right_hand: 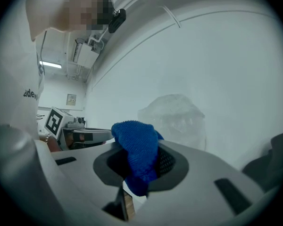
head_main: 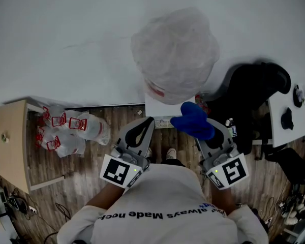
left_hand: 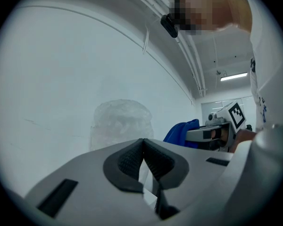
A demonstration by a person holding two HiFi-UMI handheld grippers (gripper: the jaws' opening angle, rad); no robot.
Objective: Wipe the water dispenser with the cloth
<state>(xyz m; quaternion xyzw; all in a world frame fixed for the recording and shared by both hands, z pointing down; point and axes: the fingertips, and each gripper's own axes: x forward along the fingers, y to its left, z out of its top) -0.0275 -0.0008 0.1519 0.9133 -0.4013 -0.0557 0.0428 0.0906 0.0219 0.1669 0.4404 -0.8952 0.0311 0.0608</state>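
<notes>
Bunching up between the clamped jaws of the right gripper (right_hand: 140, 166), the blue cloth (head_main: 193, 121) sits just beside the water dispenser (head_main: 157, 108), below its plastic-wrapped bottle (head_main: 175, 55). The left gripper (head_main: 144, 126), nearby, has its 2 jaws pressed together on nothing.

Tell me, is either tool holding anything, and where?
The right gripper pinches the cloth near one end between its jaws; the left gripper is shut, empty.

Bagged water dispenser (head_main: 175, 55) ahead; black chair (head_main: 254, 93) crowds right.
</notes>
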